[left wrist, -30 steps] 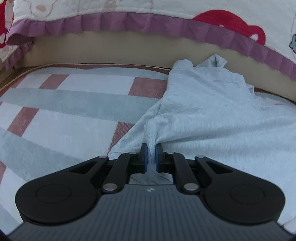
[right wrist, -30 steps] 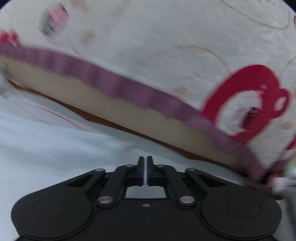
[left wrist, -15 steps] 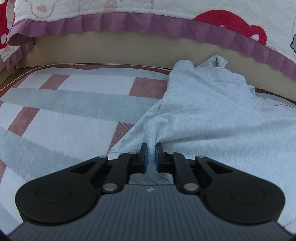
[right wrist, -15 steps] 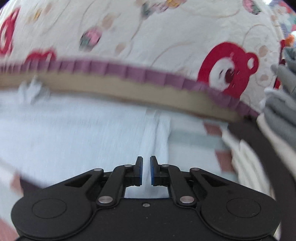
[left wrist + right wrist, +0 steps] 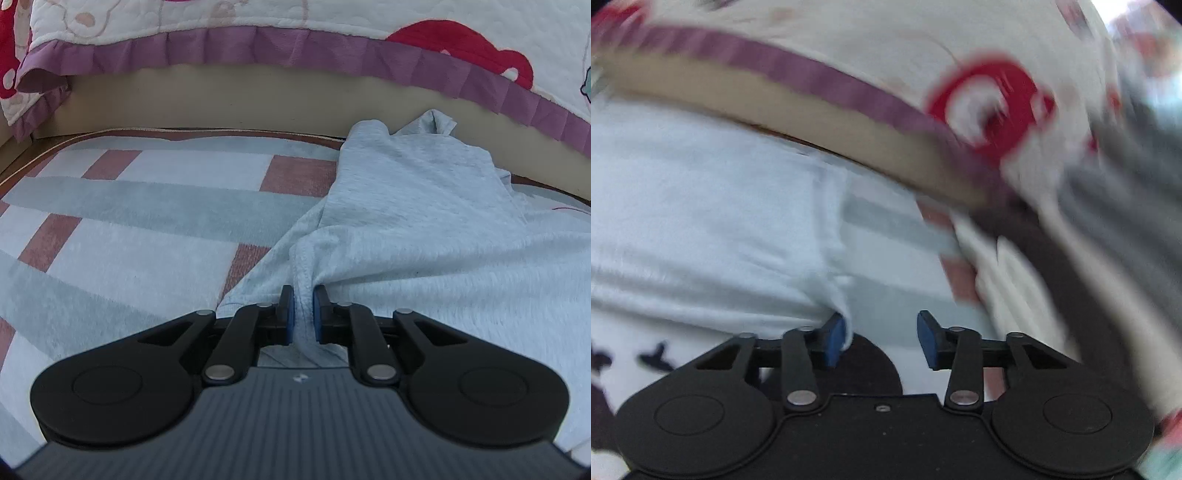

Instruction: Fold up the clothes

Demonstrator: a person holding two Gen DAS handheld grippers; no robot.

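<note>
Left wrist: left gripper (image 5: pixel 303 309) pinched on hem of pale grey garment (image 5: pixel 424 221) lying on striped rug (image 5: pixel 129 229); long axis toward bed base (slip risk if tugged).
Right wrist: right gripper (image 5: pixel 881 336) jaws just opening, spread, nothing between; garment edge beside left pad. Blurred; could miss edge.

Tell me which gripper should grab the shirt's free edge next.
Right. The right gripper has just been opening, nothing clamped, beside the shirt hem. The left gripper is shut on the shirt's other edge.

Striped blanket (image 5: pixel 147 236) bears light-grey garment (image 5: pixel 424 229), spread.
</note>
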